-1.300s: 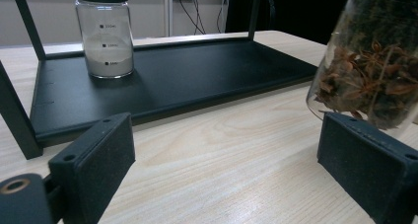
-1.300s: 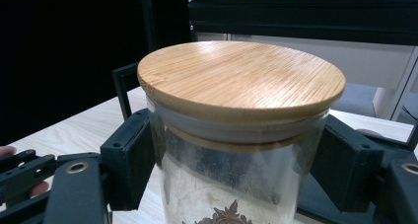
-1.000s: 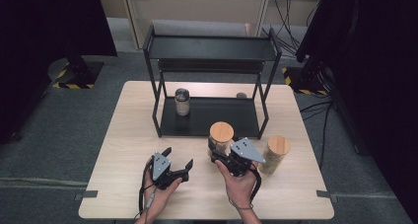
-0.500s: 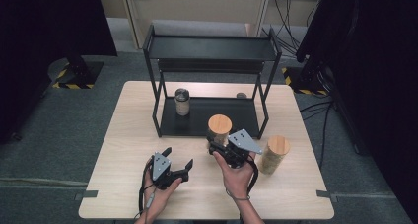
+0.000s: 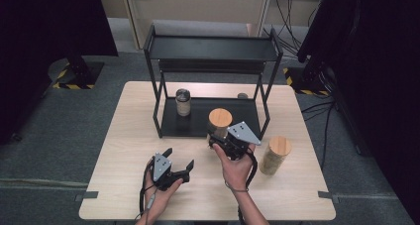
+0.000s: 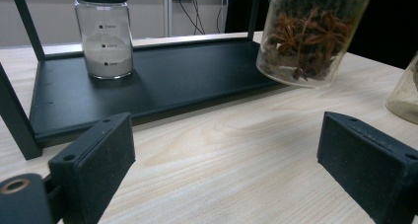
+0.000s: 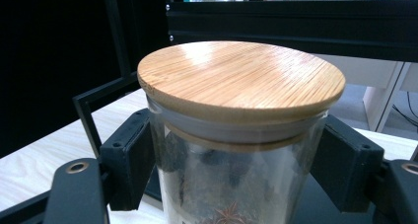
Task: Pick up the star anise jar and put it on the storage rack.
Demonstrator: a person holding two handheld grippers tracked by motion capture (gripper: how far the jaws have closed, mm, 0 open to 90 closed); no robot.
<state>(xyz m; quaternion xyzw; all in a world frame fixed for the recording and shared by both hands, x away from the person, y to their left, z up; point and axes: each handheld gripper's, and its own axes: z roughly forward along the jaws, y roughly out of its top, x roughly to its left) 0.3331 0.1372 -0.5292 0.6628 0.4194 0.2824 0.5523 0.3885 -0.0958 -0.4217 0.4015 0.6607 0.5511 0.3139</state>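
A wooden tabletop [image 5: 124, 136] with a black rack [image 5: 213, 51] is seen, and a spice jar is gripped in the right tool.

In the high view, the tabletop is set on a grey floor, with the rack at its far side. A small jar [image 5: 183, 102] is stood on the rack's lower shelf. The spice jar [image 5: 220, 122], lidded in bamboo, is held by the right tool [image 5: 224, 138] at the shelf's front edge. A second lidded jar [image 5: 275, 154] is stood just right of that hand. The left tool [image 5: 179, 161] is rested on the tabletop, released.
In the left gripper view, the jaws are spread wide over bare wood; the spice jar [image 6: 315, 34] is seen lifted and tilted by the shelf edge.
In the right gripper view, the spice jar [image 7: 236, 135] is clenched below its lid [image 7: 240, 76] by both pads.
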